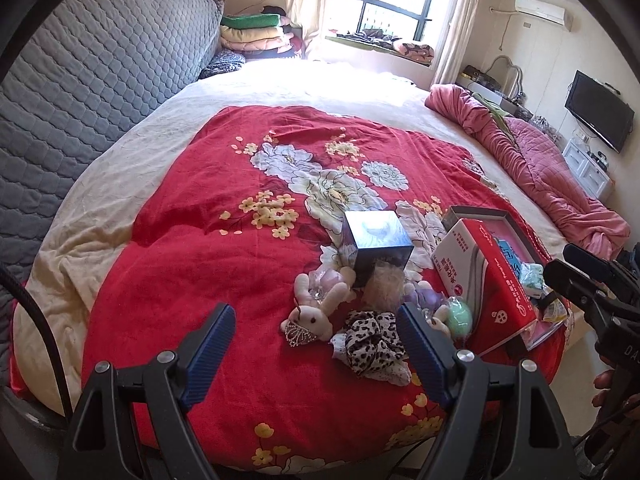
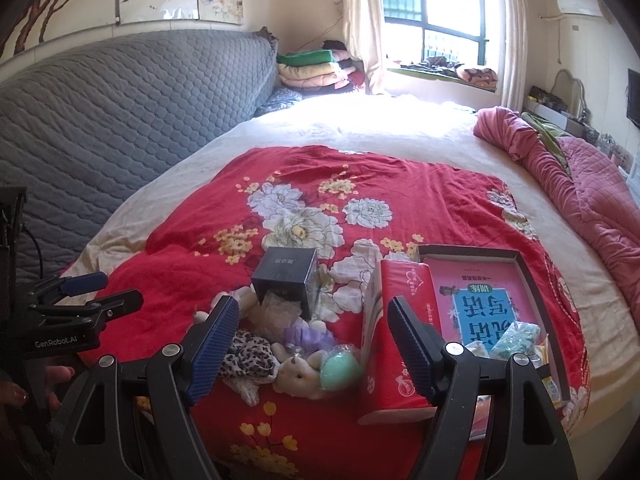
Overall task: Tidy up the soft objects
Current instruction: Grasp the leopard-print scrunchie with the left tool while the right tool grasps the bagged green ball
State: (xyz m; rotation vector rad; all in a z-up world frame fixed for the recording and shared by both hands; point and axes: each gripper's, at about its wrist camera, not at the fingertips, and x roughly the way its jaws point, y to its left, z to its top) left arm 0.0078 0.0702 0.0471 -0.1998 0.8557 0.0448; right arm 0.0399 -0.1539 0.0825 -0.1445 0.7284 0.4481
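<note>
Soft things lie in a pile on the red flowered blanket: a cream plush rabbit, a leopard-print scrunchie, a fluffy beige pom-pom, a purple-dressed bear and a mint green ball. The scrunchie, a cream bear and the green ball also show in the right wrist view. My left gripper is open and empty, just short of the pile. My right gripper is open and empty above the pile.
A dark cube box stands behind the pile. A red carton leans on an open box lid holding a book and small packets at the right. A pink quilt lies far right; a grey padded headboard runs along the left.
</note>
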